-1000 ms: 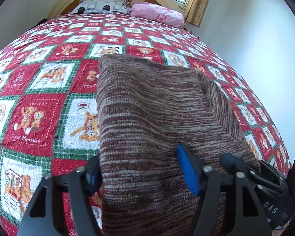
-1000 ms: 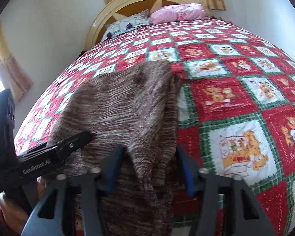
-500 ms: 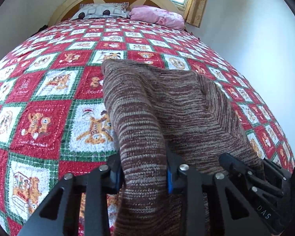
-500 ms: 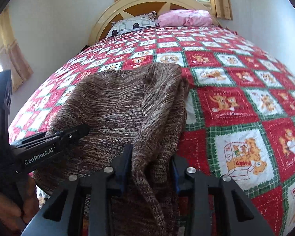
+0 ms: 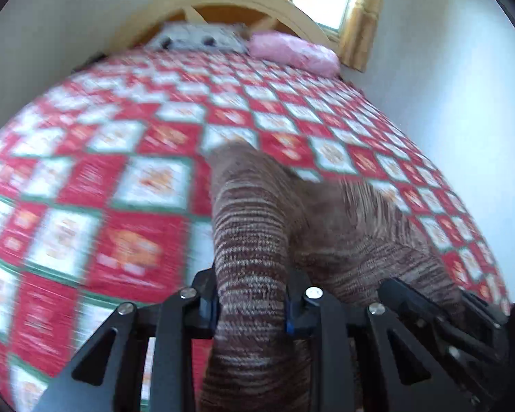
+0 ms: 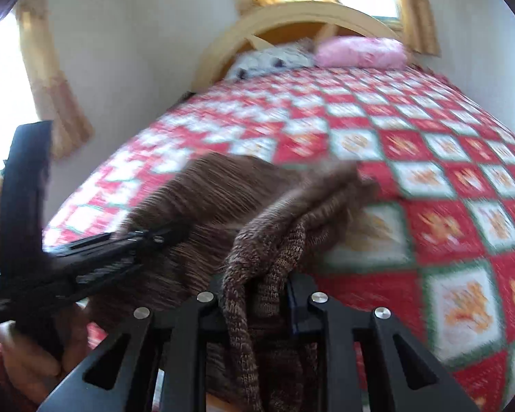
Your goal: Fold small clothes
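A brown striped knitted garment [image 5: 254,226] lies on the red patchwork quilt [image 5: 96,185] at the near edge of the bed. My left gripper [image 5: 252,304] is shut on its near left edge and lifts a bunched strip of the knit. In the right wrist view the same garment [image 6: 216,199] shows. My right gripper [image 6: 255,297] is shut on its near right edge, where folds hang down between the jaws. The left gripper's body [image 6: 68,261] shows at the left of that view. Both views are motion-blurred.
A spotted pillow [image 5: 195,36] and a pink pillow [image 5: 292,51] lie at the wooden headboard [image 5: 230,3]. A white wall [image 5: 456,103] runs along the bed's right side. Curtains [image 6: 48,79] hang by the left wall and behind the headboard.
Both grippers went from open around the garment's near edge to shut on it. They have since lifted the edge, and the cloth's far part has bunched up off the quilt.
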{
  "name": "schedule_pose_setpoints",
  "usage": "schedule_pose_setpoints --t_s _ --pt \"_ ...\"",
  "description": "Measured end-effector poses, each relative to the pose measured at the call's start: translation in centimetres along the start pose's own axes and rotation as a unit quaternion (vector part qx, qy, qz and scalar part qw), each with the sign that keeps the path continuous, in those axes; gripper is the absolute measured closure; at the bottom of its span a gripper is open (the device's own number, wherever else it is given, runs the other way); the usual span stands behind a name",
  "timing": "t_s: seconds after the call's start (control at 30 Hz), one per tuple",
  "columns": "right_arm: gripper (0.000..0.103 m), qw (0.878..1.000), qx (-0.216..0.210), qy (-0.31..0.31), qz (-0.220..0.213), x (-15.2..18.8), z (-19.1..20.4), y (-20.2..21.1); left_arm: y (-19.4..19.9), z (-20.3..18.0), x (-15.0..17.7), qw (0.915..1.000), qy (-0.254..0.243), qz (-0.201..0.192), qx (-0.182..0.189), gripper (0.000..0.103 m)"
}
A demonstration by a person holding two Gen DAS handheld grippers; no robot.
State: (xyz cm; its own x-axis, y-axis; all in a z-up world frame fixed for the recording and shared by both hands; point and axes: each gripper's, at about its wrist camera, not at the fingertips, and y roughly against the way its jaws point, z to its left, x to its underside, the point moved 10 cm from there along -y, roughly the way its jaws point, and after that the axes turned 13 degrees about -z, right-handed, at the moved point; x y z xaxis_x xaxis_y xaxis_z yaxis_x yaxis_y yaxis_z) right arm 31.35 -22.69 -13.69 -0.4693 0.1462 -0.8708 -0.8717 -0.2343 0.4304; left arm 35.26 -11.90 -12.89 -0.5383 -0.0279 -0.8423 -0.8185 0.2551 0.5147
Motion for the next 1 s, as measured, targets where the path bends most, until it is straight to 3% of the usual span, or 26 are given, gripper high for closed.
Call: schedule_pose_setpoints --t_s 0.13,0.23,0.3,0.4,0.47,0.57,0.6,0.67,0.7,0.73,0.8,0.93,1.0 --pt "0.081 0.997 -0.071 0.017 -0.023 -1.3 8.1 -1.6 3.1 6.1 -2.2 0.9979 -0.004 -0.031 -0.057 0.076" --pt "0.081 0.993 -0.112 0.012 -0.02 -0.5 12.7 -3.4 5.4 11.9 -2.3 0.9931 0.005 -0.043 -0.109 0.076" --pt "0.081 0.991 -0.136 0.003 0.006 1.7 15.9 -5.1 6.5 15.6 -1.0 0.9899 0.021 -0.032 -0.137 0.076" --pt "0.082 0.986 -0.159 -0.012 0.049 5.5 18.7 -5.9 7.3 19.4 2.3 0.9883 0.071 0.004 -0.135 0.075" --pt "0.081 0.987 -0.149 -0.001 0.064 7.9 19.5 -5.6 7.1 21.0 5.4 0.987 0.101 0.036 -0.12 0.072" --pt "0.079 0.989 -0.129 -0.007 0.074 9.8 19.0 -5.2 7.1 21.8 7.8 0.9856 0.116 0.036 -0.118 0.051" --pt "0.074 0.989 -0.128 -0.016 0.077 9.9 18.5 -5.1 7.8 21.9 7.9 0.9853 0.113 0.022 -0.126 0.04" --pt "0.061 0.988 -0.121 -0.031 0.091 10.2 17.5 -4.7 8.7 22.2 7.8 0.9846 0.093 0.013 -0.147 0.031" --pt "0.048 0.988 -0.111 -0.035 0.099 10.6 17.0 -4.3 9.2 22.1 7.8 0.9849 0.082 0.01 -0.152 0.031" --pt "0.044 0.988 -0.101 -0.044 0.106 10.9 16.4 -3.7 9.6 22.1 7.8 0.985 0.076 0.008 -0.155 0.031" --pt "0.044 0.988 -0.094 -0.064 0.102 10.7 15.8 -2.2 11.0 22.0 7.7 0.9838 0.059 0.0 -0.169 0.031" --pt "0.044 0.994 -0.027 -0.085 0.069 9.8 14.8 1.2 14.4 21.7 7.0 0.9794 0.031 -0.029 -0.197 0.03" --pt "0.044 0.995 -0.015 -0.084 0.047 8.7 15.3 2.9 15.5 20.9 6.3 0.9794 0.021 -0.047 -0.196 0.022"
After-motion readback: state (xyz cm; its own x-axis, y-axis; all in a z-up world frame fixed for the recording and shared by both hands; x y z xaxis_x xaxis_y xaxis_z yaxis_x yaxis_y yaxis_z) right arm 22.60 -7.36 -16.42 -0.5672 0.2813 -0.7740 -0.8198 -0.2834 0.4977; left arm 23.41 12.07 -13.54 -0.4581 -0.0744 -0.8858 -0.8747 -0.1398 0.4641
